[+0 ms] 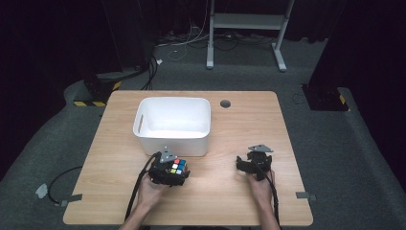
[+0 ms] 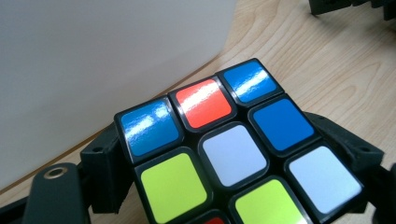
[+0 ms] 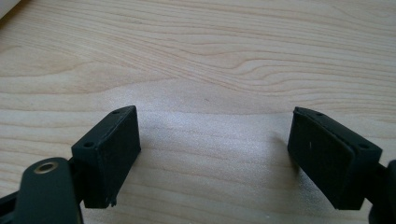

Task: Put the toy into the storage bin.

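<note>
High view: your left gripper sits at the near left of the bench, its jaws clamped on the puzzle cube, just in front of the white bin. Left gripper view: the cube fills the gap between both pads, blue, red, white and yellow tiles up, bin wall close behind. Your right gripper rests near right; right gripper view shows its jaws wide apart over bare wood.

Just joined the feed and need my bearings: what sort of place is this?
Probably a lab or recording room, not a home: a lone wooden table on grey carpet, black curtains around it, loose cables and a metal stand behind.
</note>
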The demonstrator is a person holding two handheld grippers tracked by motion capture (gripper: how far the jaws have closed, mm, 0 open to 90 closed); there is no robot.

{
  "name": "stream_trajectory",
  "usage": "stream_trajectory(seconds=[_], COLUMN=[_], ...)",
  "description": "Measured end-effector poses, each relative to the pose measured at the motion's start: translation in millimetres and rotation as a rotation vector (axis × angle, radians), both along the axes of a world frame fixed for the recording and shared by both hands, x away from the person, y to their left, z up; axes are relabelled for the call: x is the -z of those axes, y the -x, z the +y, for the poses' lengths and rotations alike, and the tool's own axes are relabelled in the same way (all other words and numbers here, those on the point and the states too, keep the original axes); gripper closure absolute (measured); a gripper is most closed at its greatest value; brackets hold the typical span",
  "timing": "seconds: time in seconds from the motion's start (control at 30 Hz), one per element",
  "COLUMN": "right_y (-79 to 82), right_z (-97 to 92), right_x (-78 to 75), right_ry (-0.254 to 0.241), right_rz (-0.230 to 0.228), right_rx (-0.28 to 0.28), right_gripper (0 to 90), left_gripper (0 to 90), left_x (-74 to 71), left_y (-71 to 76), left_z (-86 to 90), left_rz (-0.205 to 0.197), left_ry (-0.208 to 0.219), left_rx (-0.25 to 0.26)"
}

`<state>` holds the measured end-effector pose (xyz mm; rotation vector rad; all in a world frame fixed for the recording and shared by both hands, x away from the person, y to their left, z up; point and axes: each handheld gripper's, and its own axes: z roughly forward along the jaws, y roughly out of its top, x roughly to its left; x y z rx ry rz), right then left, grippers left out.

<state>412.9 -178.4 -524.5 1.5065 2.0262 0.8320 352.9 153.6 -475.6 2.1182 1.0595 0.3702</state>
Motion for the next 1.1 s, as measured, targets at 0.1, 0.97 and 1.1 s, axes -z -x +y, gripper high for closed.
stream_trajectory(seconds=[0.1,0.97,1.1], right_y=[0.0,0.3,0.3], right_z=[0.0,0.0,0.0], right_x=[0.0,0.0,0.0], right_ry=[0.0,0.001,0.001], right_rz=[0.0,0.0,0.0], right_rx=[0.0,0.0,0.0], right_gripper=[16.9,16.9,16.9], left_gripper=[18.4,18.4,18.5], left_x=[-1.9,-22.1,-24.4], left_y=[-0.6,-1.2,-2.3], left_z=[-0.5,1.7,1.9], left_rz=[-0.002,0.003,0.007], left_ry=[0.003,0.037,0.033], left_rx=[0.01,0.056,0.062])
